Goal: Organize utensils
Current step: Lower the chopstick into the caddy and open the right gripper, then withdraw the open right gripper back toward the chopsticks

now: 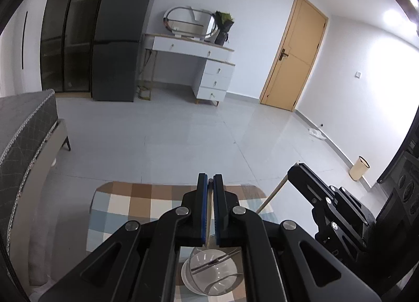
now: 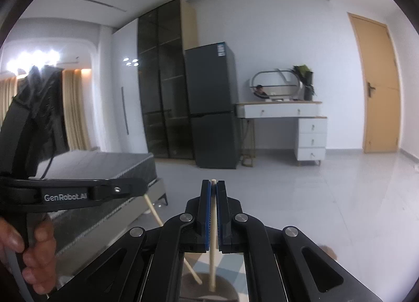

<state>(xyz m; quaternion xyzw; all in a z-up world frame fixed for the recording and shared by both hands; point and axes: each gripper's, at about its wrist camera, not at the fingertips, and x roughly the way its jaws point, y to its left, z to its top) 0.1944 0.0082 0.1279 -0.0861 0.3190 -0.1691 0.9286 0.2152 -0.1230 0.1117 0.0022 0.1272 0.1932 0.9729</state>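
Each hand-held gripper is clamped on one wooden chopstick: the left hand-held gripper (image 1: 210,184) holds its chopstick (image 1: 209,226) running 12-to-6 over the utensil holder (image 1: 212,273), the right hand-held gripper (image 2: 213,184) likewise, its chopstick (image 2: 213,233) near upright.

"GenRobot.AI" in white letters on the black plastic body of the left gripper (image 2: 65,196), seen in the right wrist view, readable. Blue-and-white sticker label at the top front corner of the tall dark grey fridge (image 2: 212,108), print too small to read; same label in the left wrist view (image 1: 123,37), also illegible. No other readable text.
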